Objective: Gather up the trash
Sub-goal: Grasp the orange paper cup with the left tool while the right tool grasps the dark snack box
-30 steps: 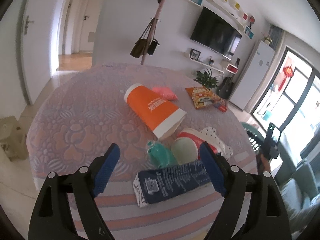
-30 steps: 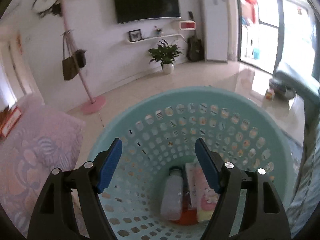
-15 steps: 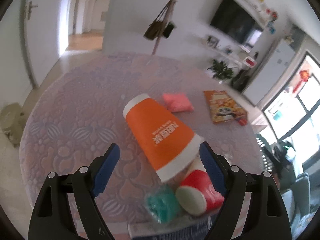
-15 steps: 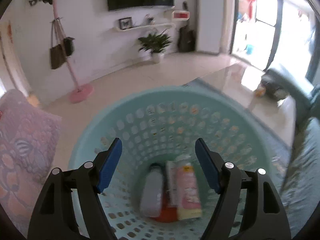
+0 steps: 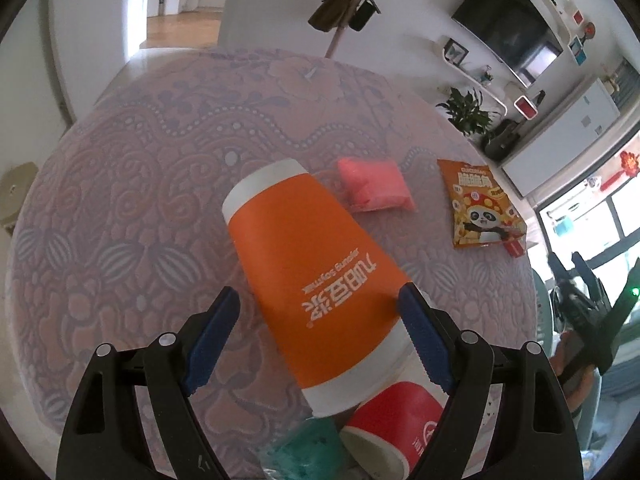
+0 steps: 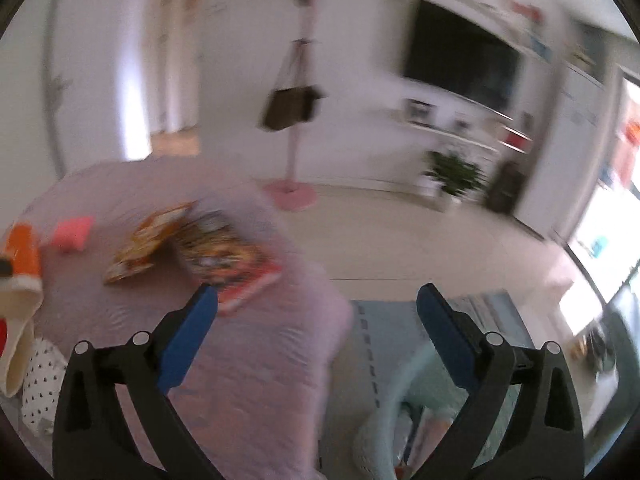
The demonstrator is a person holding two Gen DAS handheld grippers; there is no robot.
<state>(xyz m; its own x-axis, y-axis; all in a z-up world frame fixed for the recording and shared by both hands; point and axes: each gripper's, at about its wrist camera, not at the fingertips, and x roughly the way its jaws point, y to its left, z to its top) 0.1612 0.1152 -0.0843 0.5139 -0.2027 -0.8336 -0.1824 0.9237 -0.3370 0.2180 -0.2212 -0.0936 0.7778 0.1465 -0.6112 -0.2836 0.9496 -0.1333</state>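
one orange cup (image 5: 320, 280) between left tool (image 5: 320, 312) fingers

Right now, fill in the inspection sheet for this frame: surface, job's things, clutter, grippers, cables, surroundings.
Surface: round table under a patterned pink cloth.
Job's things: orange cup lying on its side; red cup and green wad beside its mouth; pink packet; panda snack bag; teal basket on the floor, items inside, blurred.
Clutter: polka-dot item at the table edge.
Grippers: left gripper open astride the orange cup; right gripper open, empty.
Cables: nothing seen.
Surroundings: coat stand, television, potted plant.
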